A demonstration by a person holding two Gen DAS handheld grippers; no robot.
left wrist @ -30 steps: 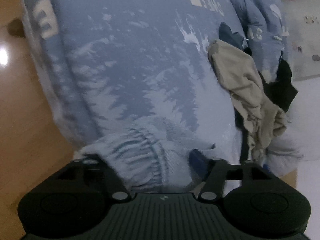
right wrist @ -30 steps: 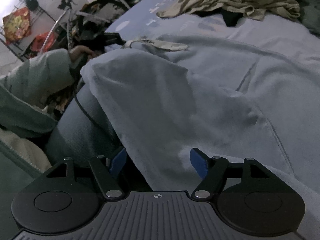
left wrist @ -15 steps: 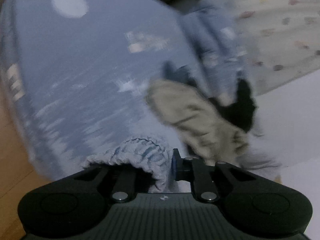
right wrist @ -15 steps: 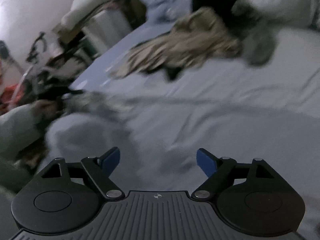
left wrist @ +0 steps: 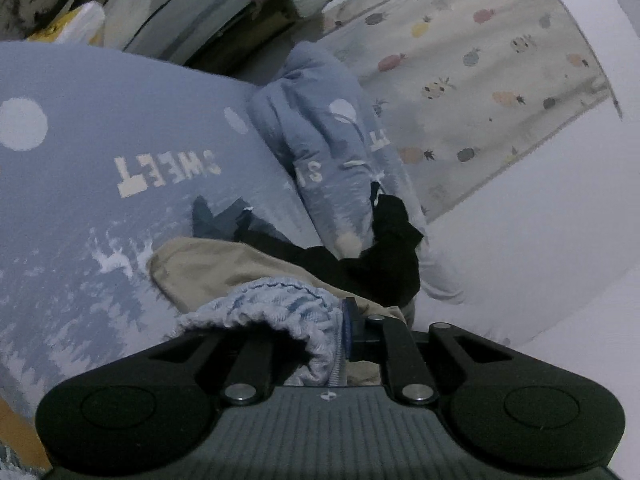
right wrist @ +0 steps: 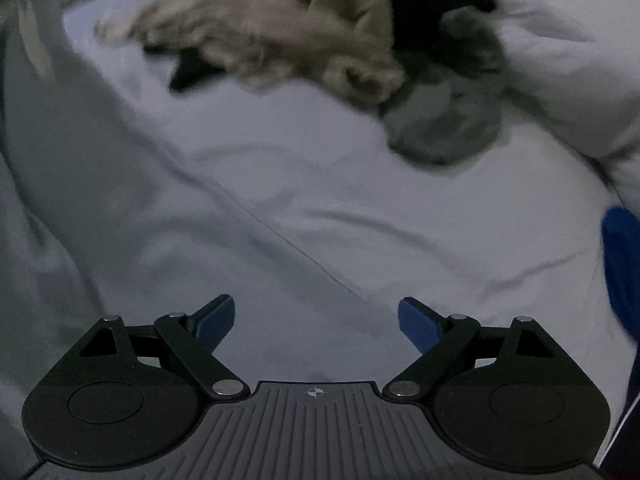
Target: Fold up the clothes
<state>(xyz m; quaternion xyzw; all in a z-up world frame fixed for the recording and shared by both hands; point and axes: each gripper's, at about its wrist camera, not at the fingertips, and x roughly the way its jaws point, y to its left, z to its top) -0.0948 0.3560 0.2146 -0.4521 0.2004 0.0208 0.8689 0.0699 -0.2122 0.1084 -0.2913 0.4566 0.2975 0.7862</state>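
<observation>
Two grippers are at work over the bed. The left gripper (left wrist: pixel 344 336) is clenched on the ribbed cuff (left wrist: pixel 276 304) of a pale blue garment, holding it above the blue printed bedspread (left wrist: pixel 100 208), with a beige garment (left wrist: pixel 208 264) and a black one (left wrist: pixel 384 256) heaped just beyond. The right gripper (right wrist: pixel 316 320) has its jaws spread wide with nothing between them, pointing down at the grey-blue garment body (right wrist: pixel 280 208) spread under it. That cloth runs from near left to far right, so the free right hand looks nearer to its loose part.
</observation>
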